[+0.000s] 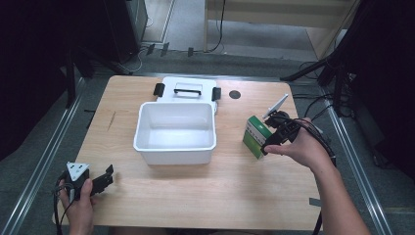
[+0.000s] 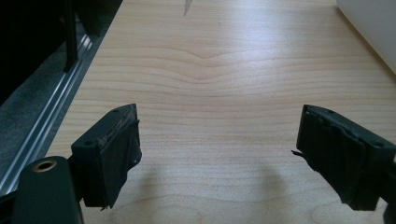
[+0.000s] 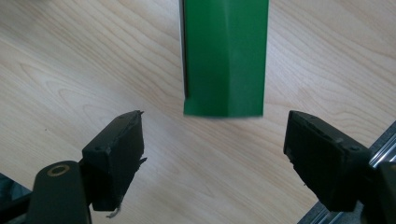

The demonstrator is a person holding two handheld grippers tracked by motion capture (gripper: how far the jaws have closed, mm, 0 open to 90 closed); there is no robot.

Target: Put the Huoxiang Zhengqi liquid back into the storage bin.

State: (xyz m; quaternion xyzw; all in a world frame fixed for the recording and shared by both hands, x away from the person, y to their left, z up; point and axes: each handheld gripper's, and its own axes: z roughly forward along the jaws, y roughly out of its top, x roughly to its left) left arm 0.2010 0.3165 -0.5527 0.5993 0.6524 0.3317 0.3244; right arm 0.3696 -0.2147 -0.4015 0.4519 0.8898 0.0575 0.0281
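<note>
Green cardboard box (image 1: 256, 136): upright near the desk's (image 1: 205, 191) right edge.
Your right gripper (image 3: 212, 154): fingers apart, box free ahead.
Your left gripper (image 2: 219, 154): fingers wide, empty, front-left corner.

From my seat the table (image 1: 195, 205) is evenly lit from overhead while the room beyond its edges falls nearly black, soft shadows pool under the jaws in both gripper views, and the high view is slightly grainy and soft.

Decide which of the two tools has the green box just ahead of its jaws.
The right tool: the green box stands just ahead of its jaws. The left tool faces bare table.
</note>
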